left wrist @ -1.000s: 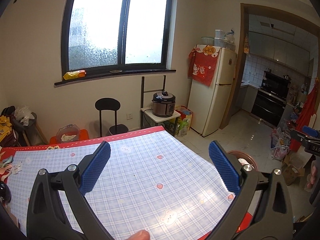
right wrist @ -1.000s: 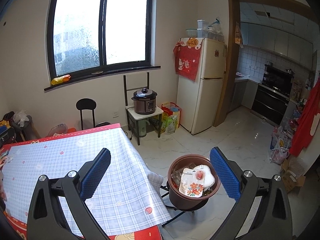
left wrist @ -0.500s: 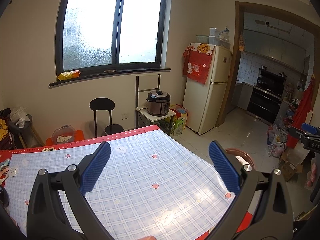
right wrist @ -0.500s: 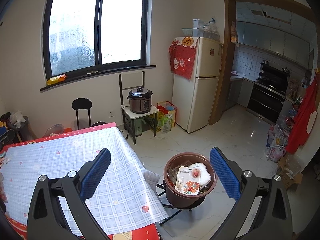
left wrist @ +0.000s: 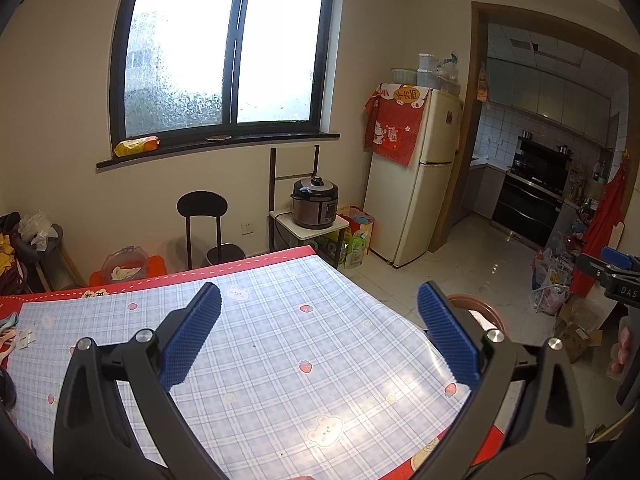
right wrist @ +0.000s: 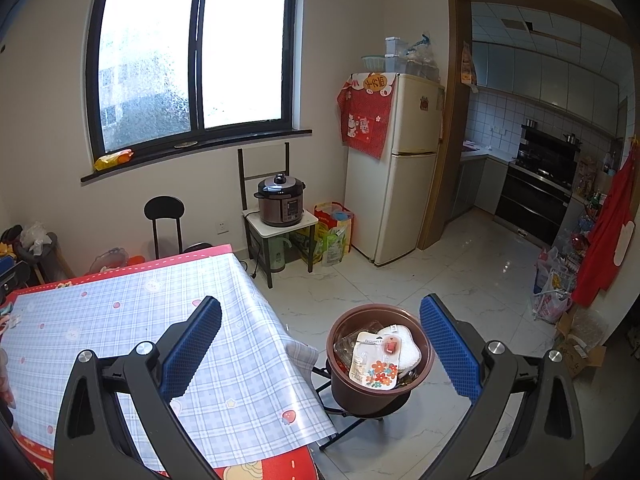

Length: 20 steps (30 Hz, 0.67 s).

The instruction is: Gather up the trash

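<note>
Left gripper: hovering low in the frame over the table, jaws spread wide with nothing between the blue pads.
Right gripper: hanging low in the frame, jaws released wide apart and holding nothing; its body is also showing at the right edge of the left wrist view, bearing the letters "DAS".
Table: lying at lower left under a blue plaid cloth printed with strawberries and bear faces, red border showing at the edges.
Bin: brown round pot sitting on a folding stand on the floor just beside the table's corner, lower centre-right of the right wrist view; only its rim is peeking out in the left wrist view.
Trash: lying inside the bin: a white blister card with red flowers and a small red item, printed words too small to read, resting on clear plastic and a white pad.
Small scraps: lying at the table's left edge.
Fridge: standing in the upper right, draped with a red cat-print cloth and an orange tag with unreadable characters.
Cooker: sitting on a small stand under the window.
</note>
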### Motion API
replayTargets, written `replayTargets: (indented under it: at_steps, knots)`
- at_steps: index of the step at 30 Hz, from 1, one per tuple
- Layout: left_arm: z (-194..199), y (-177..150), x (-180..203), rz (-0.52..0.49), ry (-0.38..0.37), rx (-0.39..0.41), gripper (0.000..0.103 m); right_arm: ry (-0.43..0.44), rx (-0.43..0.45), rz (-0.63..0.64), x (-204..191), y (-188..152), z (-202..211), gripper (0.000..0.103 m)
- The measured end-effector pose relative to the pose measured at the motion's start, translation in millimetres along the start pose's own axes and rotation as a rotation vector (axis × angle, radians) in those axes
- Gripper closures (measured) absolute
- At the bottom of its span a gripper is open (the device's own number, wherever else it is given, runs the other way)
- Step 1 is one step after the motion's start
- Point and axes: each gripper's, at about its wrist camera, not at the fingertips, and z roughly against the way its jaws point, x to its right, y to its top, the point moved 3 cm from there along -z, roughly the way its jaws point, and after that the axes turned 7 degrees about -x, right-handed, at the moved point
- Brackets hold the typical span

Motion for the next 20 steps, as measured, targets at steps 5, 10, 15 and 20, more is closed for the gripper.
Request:
replayTargets:
  at_steps: [5, 10, 15, 20]
  knots:
    - [0.0, -3.4, 2.9, -0.001, -0.002, -0.002, 0.006, 0.0, -0.001, -0.001, 0.2, 0.2, -0.1, 0.005]
    - [-0.5, -7.8, 7.9, 0.0, -0.005, -0.007, 0.006, -0.001, -0.003, -0.002, 0.9, 0.2, -0.6, 0.005]
    - [-0.4, -7.6, 8.7, 0.002, -0.004, -0.007, 0.006, -0.001, -0.004, -0.004, 2.2, -1.6, -0.8, 0.005]
    - [-1.6, -8.3, 8.7, 0.015, 0.003, -0.007, 0.006, -0.001, -0.002, -0.012, 4.9, -3.9, 0.8, 0.005]
